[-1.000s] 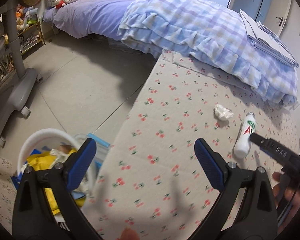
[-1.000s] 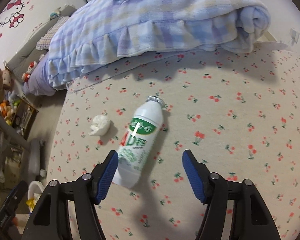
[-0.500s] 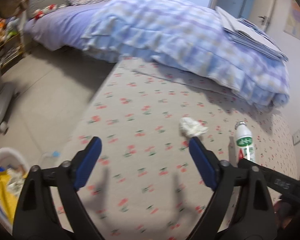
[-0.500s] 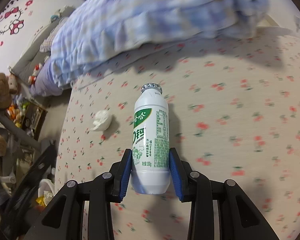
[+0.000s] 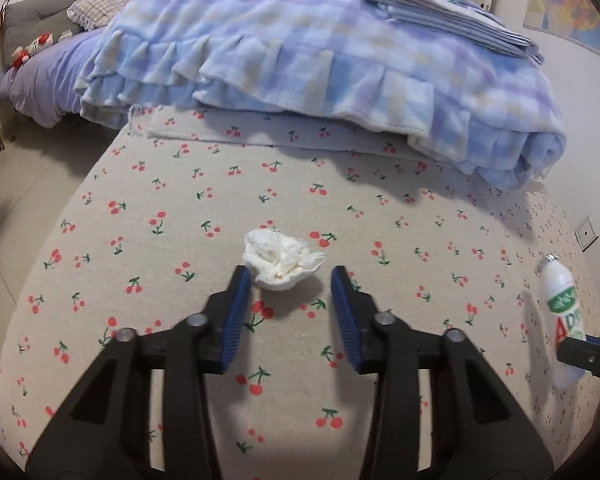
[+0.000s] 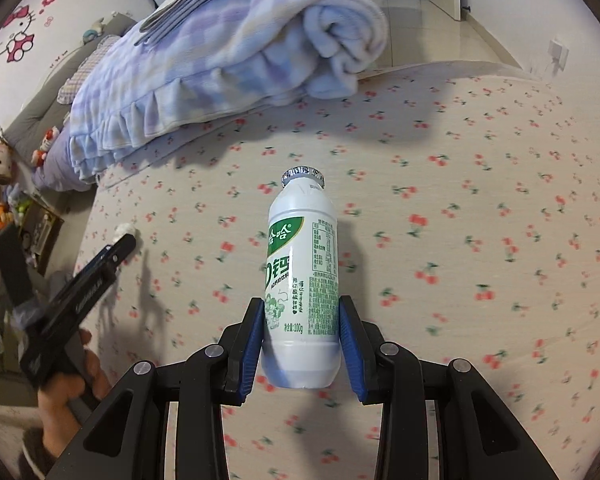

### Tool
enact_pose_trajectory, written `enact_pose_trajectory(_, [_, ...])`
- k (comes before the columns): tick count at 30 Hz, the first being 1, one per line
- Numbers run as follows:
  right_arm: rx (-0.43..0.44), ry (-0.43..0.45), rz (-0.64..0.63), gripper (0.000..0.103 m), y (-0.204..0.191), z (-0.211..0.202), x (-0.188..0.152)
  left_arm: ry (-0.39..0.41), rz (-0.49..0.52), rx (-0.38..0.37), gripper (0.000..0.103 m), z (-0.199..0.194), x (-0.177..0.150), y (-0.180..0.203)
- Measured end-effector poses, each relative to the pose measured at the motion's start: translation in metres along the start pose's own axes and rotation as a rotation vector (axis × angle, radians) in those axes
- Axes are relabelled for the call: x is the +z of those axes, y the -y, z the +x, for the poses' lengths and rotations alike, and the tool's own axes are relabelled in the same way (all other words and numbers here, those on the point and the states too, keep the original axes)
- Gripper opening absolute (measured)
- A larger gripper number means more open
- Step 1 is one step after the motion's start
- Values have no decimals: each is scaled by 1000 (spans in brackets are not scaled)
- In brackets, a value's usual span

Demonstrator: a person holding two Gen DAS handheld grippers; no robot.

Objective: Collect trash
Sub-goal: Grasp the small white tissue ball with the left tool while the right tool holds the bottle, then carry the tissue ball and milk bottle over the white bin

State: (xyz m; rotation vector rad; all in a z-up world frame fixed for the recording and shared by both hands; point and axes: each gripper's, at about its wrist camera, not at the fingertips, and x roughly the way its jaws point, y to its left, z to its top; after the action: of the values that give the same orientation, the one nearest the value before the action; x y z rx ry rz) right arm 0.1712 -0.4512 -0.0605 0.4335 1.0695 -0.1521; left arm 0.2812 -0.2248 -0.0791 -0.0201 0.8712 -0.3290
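My right gripper (image 6: 302, 344) points steeply down and grips the white bottle (image 6: 302, 280), cap toward 12 o'clock. My left gripper (image 5: 288, 300) has been closing; its pads do not press the crumpled tissue (image 5: 282, 258) at 12 o'clock on the cherry sheet (image 5: 140, 240).

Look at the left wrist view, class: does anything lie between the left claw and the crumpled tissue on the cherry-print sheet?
Nothing visible does. The crumpled tissue lies just ahead of the left claw, whose jaws have just been closing, with only bare cherry-print sheet between.
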Motion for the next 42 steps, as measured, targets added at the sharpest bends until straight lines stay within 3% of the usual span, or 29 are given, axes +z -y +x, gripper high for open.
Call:
enact_pose_trajectory(5, [-20,1,-26,37,11,-5,-4,-10,-42,-18,15,2,2,-8])
enact_pose_trajectory(9, [-29,-1,-25,37,17,-8,-7,-15,-45,-28,9,-3,0,-11])
enact_pose_trajectory(20, [-39,28,-30,37,18,-34,-20,-16,11,-56,7,-43,-8,-11])
enact_pose_trajectory(28, [-14,56,-64,37,-5,-55,-32,-40,54,-44,7,-86,-27,-23])
enact_pose_trajectory(42, [48,78,-194,37,-83,-70,-63,-25,22,17,7,-167,-55,-96])
